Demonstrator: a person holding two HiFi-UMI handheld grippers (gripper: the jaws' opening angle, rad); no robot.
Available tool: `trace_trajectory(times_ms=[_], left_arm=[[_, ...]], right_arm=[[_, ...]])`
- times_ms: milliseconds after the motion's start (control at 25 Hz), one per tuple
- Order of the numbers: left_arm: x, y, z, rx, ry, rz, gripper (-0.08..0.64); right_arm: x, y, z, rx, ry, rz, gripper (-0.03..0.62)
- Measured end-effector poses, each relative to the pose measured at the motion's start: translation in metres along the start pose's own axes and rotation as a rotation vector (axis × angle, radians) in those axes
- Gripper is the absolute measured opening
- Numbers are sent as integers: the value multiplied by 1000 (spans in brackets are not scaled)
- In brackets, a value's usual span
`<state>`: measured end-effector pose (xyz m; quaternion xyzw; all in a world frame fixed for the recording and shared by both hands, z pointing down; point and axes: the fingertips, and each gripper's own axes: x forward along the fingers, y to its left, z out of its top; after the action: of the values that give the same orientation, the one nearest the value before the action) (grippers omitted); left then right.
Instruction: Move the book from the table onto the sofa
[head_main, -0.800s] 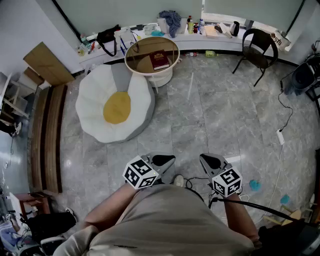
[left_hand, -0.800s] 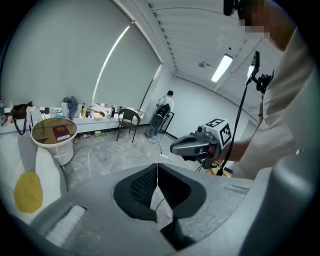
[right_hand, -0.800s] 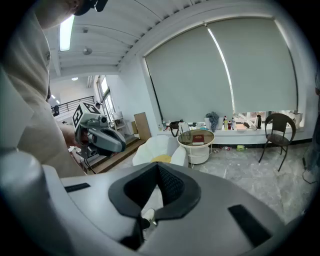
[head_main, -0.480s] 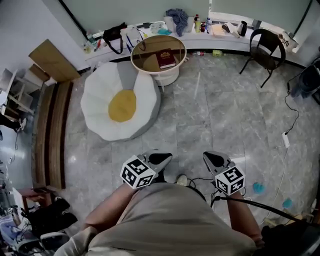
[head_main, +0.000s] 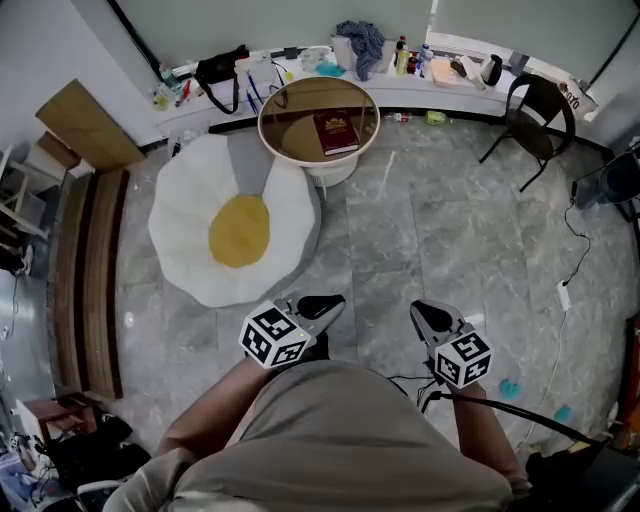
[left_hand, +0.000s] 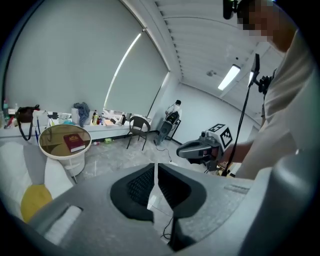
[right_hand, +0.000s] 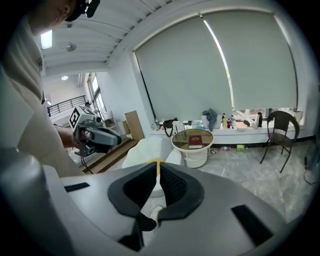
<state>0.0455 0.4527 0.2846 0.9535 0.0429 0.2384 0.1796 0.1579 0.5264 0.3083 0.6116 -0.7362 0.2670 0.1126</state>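
Observation:
A dark red book (head_main: 336, 132) lies flat on the round glass-topped table (head_main: 290, 140) at the far side of the room; it also shows as the book (left_hand: 76, 142) and the book (right_hand: 195, 140). Beside the table, on the floor, sits the white flower-shaped sofa (head_main: 185, 215) with a yellow centre. My left gripper (head_main: 328, 303) and right gripper (head_main: 422, 315) hover close to my body, well short of the table. Both are shut with nothing between their jaws. In each gripper view the pads meet at a thin line.
A black chair (head_main: 530, 110) stands at the far right. The window ledge (head_main: 300, 70) behind the table holds bags, bottles and cloth. Wooden boards (head_main: 90, 270) lie along the left wall. A cable (head_main: 570, 260) and small blue items lie on the grey tiled floor at right.
The head view has shifted: the table and sofa now sit slightly lower and nearer. Both grippers keep their shut pose in front of my body.

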Motion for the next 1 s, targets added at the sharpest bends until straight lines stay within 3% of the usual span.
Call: trace_trajectory(times_ms=[200,320,560,760,1000], left_arm=[[-33,93,40,-7,-9,-19,17],[-49,147,55,-46,1,-19,47],[-48,230,72,-149,-53,52,78],[-15,293,78,-235,-38,78,103],[45,390,91,-354,13,154,118]], right_arm=[[86,-8,70,-12,26,-34,98],[130,-14,108,13,19,-42,98],[198,-42,140,5,74,-16,98],[265,-96,158,28,98,15,98],[368,-193,178,94,125,75,123]])
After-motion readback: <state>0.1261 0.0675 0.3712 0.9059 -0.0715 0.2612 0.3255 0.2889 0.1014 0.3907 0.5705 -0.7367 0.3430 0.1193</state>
